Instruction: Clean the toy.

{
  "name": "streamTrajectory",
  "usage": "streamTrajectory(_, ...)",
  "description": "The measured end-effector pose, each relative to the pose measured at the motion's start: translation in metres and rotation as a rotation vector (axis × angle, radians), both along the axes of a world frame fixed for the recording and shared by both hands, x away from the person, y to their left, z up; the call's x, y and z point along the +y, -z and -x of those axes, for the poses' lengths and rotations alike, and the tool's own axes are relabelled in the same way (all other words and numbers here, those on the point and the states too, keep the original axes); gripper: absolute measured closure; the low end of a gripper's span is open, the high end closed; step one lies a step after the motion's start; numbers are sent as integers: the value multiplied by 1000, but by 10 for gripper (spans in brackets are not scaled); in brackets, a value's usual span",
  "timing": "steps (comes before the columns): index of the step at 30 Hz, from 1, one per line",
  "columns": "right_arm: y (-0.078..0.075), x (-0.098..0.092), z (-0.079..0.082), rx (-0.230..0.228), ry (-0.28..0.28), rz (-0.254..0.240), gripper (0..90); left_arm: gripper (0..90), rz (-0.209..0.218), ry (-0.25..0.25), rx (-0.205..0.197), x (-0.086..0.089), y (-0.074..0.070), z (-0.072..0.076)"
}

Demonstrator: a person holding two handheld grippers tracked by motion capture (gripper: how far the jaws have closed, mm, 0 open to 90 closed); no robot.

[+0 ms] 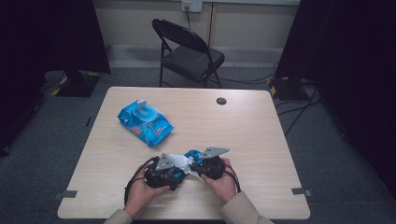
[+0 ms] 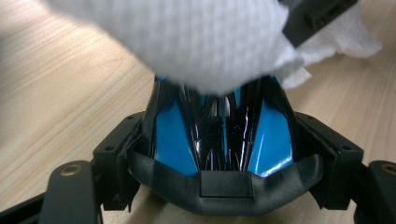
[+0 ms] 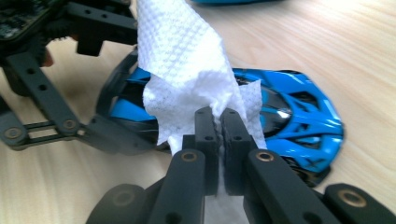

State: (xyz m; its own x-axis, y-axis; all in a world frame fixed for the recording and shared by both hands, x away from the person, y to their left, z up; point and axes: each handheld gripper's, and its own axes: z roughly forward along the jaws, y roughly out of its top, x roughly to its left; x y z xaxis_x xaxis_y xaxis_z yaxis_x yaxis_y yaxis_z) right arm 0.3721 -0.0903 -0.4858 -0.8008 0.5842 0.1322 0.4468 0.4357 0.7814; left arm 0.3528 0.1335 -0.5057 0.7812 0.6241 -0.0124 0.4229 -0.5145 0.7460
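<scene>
Both of my grippers are working close together near my edge of the table, and each one is gripping something. Left gripper is clamping a blue and black toy car by its sides, the jaws standing wide around the body, with the pads pressing on the car's flanks in the left gripper view. Right gripper is pinching a white wipe, its two black jaws drawn fully together with the crumpled cloth caught between them and a strip of it trailing down behind the fingers. I am holding the wipe over the toy car: in the right gripper view it is draping across the middle of the car's roof, hiding part of the blue shell, while the car's far end is showing bare beyond it. In the left gripper view the same cloth is hanging blurred over the upper part of the car and touching it. From the high view, the wipe is bunching between the two grippers, just above the car, and my hands are coming in from the bottom edge. A blue pack of wipes is lying farther out on the table toward my left, well apart from the grippers, its lid flipped up. Behind the table a black folding chair is standing on the grey floor.
</scene>
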Motion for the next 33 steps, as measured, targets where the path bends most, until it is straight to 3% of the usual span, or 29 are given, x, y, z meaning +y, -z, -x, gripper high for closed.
streamTrajectory(11, 1, -18, -15, -22, 102, -26, 880, 246, -1, -1, 0, 0, 0, 0)
streamTrajectory(17, 3, -21, -24, -42, 115, 1, 880, 246, 0, -1, 1, 0, 0, 0)
streamTrajectory(33, 10, -24, -33, -50, 154, 2, 880, 246, 1, -3, 1, 0, 0, 0)
